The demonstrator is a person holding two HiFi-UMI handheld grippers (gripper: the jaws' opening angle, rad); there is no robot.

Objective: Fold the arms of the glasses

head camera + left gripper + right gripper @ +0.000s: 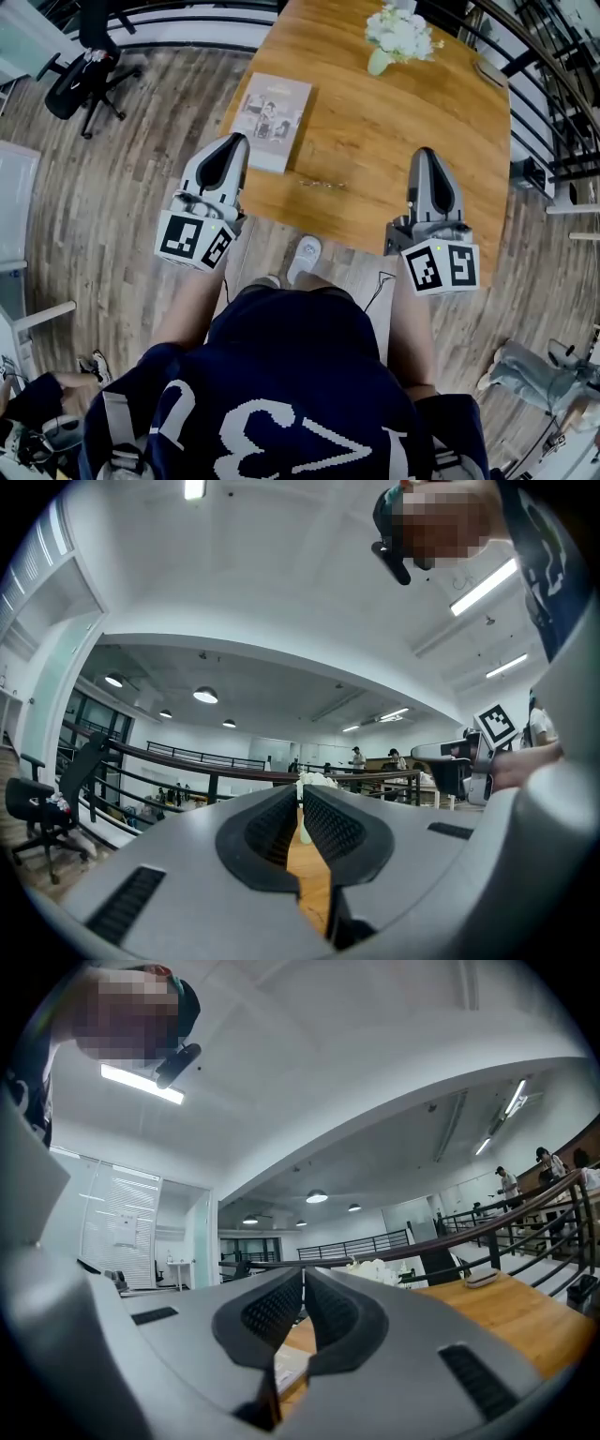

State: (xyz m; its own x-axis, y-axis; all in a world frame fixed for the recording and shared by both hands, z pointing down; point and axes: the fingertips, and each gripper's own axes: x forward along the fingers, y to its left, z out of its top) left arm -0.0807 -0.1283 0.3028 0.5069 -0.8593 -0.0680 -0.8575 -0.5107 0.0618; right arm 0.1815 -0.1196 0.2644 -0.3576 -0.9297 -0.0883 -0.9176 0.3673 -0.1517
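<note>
A thin-framed pair of glasses (322, 185) lies on the wooden table (394, 141) close to its near edge, too small for me to tell how its arms stand. My left gripper (236, 141) hovers over the table's near left corner, left of the glasses, jaws shut on nothing. My right gripper (424, 153) is held over the near edge, right of the glasses, also shut and empty. Both gripper views look level across the room; the left gripper (300, 794) and right gripper (304, 1274) show closed pads, and the glasses are not visible there.
A book (273, 120) lies at the table's left side, just beyond the left gripper. A vase of white flowers (401, 36) stands at the far end, with a small flat object (491, 73) on the right edge. An office chair (84, 70) stands on the floor at left.
</note>
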